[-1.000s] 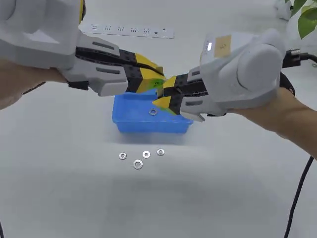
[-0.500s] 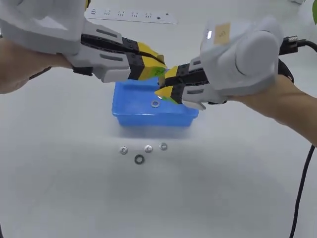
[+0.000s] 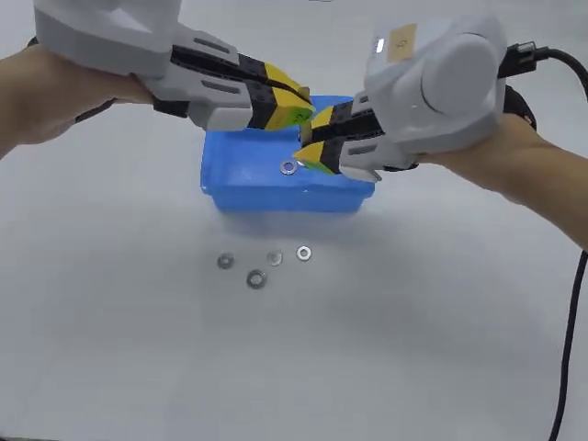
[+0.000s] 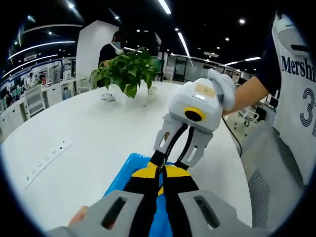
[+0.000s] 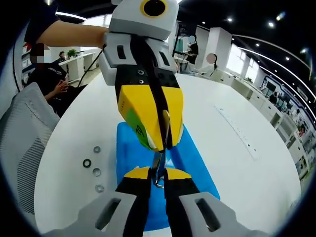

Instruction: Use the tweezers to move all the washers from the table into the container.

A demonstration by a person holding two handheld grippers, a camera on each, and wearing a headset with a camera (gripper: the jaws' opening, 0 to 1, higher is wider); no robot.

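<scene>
Now, starting at the left: left gripper (image 3: pixel 301 112) reaching in over the blue plastic tub (image 3: pixel 276 198), jaws pressed flat together on the thin silver tweezers (image 5: pixel 159 165), seen best in the right gripper view. Next, one small silver ring washer (image 3: pixel 289 167) over the blue floor of the tub, right under the two tips. Cannot tell: lying on the floor or hanging from the tweezers. Then right gripper (image 3: pixel 309 158), coming in from the right, tip almost touching the left one, jaws close together with the thin end of the tweezers between them. Cannot tell: squeezing or just near.

Down in front of the tub, on the white table (image 3: pixel 129 358), four more washers in a little bunch, near the front wall but not touching: far-left washer (image 3: pixel 225 263), lowest washer (image 3: pixel 256 279), middle washer (image 3: pixel 274 259), far-right washer (image 3: pixel 304 253).

Compared with half a second ago: tub, grippers and washers all higher in the head view, from the camera moving. Same bunch of four, same shape. Same washer under the tips. Grippers tip to tip as before.
</scene>
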